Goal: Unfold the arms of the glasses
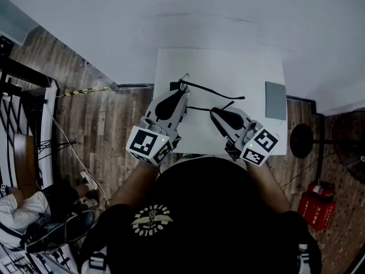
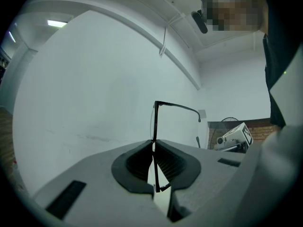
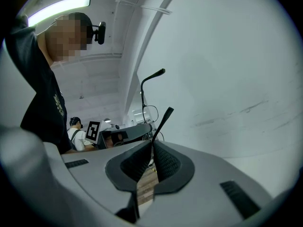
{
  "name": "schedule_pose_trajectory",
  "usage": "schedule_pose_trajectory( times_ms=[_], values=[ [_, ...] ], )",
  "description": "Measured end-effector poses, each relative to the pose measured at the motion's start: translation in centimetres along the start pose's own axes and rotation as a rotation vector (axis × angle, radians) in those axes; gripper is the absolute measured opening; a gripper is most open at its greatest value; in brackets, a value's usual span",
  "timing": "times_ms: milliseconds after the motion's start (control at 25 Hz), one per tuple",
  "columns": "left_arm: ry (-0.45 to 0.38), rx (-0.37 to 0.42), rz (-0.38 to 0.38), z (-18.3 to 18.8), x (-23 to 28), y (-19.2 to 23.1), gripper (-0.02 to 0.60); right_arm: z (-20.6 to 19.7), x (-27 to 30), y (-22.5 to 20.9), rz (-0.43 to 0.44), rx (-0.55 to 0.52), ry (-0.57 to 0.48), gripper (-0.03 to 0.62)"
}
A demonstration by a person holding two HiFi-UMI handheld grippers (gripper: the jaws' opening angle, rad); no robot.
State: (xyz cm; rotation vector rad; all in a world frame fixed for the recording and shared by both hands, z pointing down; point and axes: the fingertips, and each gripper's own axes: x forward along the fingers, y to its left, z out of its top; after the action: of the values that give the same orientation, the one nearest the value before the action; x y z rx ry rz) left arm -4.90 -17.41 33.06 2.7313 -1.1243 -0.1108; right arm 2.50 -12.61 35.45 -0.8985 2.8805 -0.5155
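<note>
Glasses (image 1: 212, 89) with a thin dark frame hang between the two grippers, over the near half of a white table (image 1: 228, 64) in the head view. The left gripper (image 1: 183, 94) is closed on the front of the frame. In the left gripper view its pads meet on the rim (image 2: 155, 122), which stands edge-on and upright between them, with the lower end of the frame showing below the pads. From the top of that rim one arm (image 2: 177, 106) runs off to the right, swung out from the front and free, ending in a down-curved tip.

The right gripper (image 1: 214, 112) is clamped on the other arm. In the right gripper view its jaws pinch that thin dark arm (image 3: 163, 122) near its end, and the tip sticks up past the pads at a slant. Beyond it the free arm (image 3: 147, 82) rises and curves over at the top, and a lens rim (image 3: 151, 112) shows just below. Both grippers point roughly level, toward each other at an angle, each visible in the other's view: the right gripper (image 2: 234, 136) at the left view's right edge, the left gripper (image 3: 118, 136) with its marker cube behind the right one's jaws.

A grey pad (image 1: 275, 100) lies flat at the table's right edge, well apart from the glasses.
</note>
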Motion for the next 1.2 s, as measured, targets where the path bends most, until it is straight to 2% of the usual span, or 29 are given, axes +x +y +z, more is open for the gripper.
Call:
schedule_pose_trajectory(
  times_ms=[280, 800, 1200],
  values=[
    [-0.029, -0.049, 0.020, 0.7, -1.1, 1.4, 0.025, -0.7, 0.7, 0.4, 0.019, 0.049, 0.001, 0.015],
    [-0.053, -0.107, 0.027, 0.8, -3.7, 2.4, 0.025, -2.6, 1.2, 2.4, 0.016, 0.070, 0.019, 0.015],
    [-0.051, -0.130, -0.010, 0.1, -3.4, 2.0, 0.025, -4.4, 0.3, 2.3, -0.027, 0.089, 0.048, 0.015]
  ],
)
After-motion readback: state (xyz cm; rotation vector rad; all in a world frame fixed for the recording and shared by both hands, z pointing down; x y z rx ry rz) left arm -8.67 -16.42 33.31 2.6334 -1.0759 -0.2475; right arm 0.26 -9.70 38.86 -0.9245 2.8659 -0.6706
